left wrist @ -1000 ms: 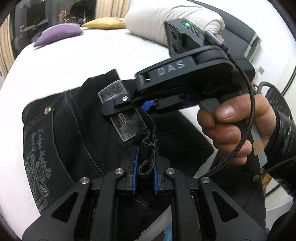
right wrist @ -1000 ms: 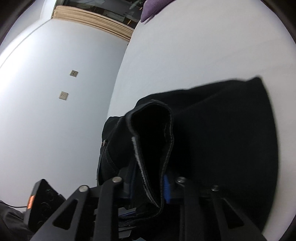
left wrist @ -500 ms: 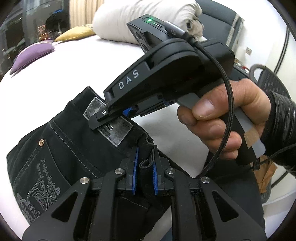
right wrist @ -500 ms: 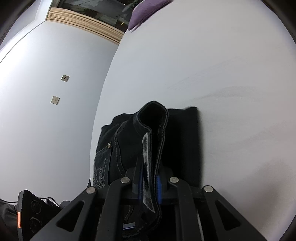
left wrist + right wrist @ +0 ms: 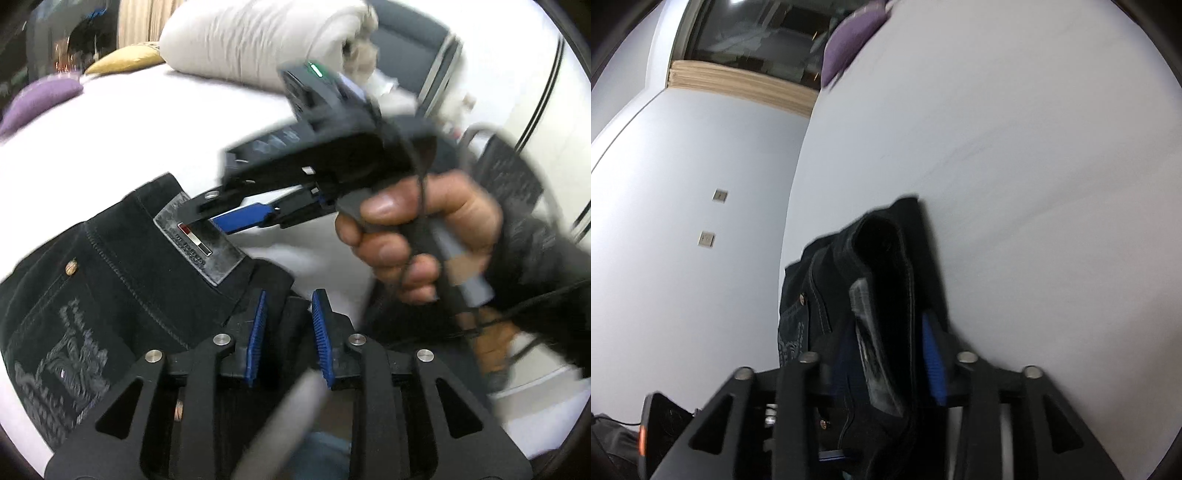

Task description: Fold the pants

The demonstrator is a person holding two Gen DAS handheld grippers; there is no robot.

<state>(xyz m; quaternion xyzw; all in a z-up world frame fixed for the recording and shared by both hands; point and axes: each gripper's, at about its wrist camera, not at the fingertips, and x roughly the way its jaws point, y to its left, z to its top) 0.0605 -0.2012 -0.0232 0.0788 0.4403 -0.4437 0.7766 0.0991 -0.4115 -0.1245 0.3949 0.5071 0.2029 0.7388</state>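
Black jeans (image 5: 122, 280) with a grey waistband patch (image 5: 199, 240) lie folded on a white bed (image 5: 147, 122). My left gripper (image 5: 290, 314) is open at the waistband's near edge, with its blue pads apart and dark cloth between them. My right gripper (image 5: 218, 210), held by a hand, hovers over the patch and is open; its blue pad (image 5: 243, 218) shows. In the right wrist view the waistband fold (image 5: 886, 280) stands between the spread jaws of the right gripper (image 5: 890, 354).
A white rolled duvet (image 5: 258, 40), a yellow cushion (image 5: 125, 59) and a purple cushion (image 5: 40, 99) lie at the far side of the bed. White bed surface (image 5: 1015, 147) stretches beyond the jeans. A grey floor (image 5: 683, 221) lies left of the bed.
Both grippers have opened and let go of the waistband. The right gripper has lifted slightly and moves, blurred. The jeans now rest on the bed.
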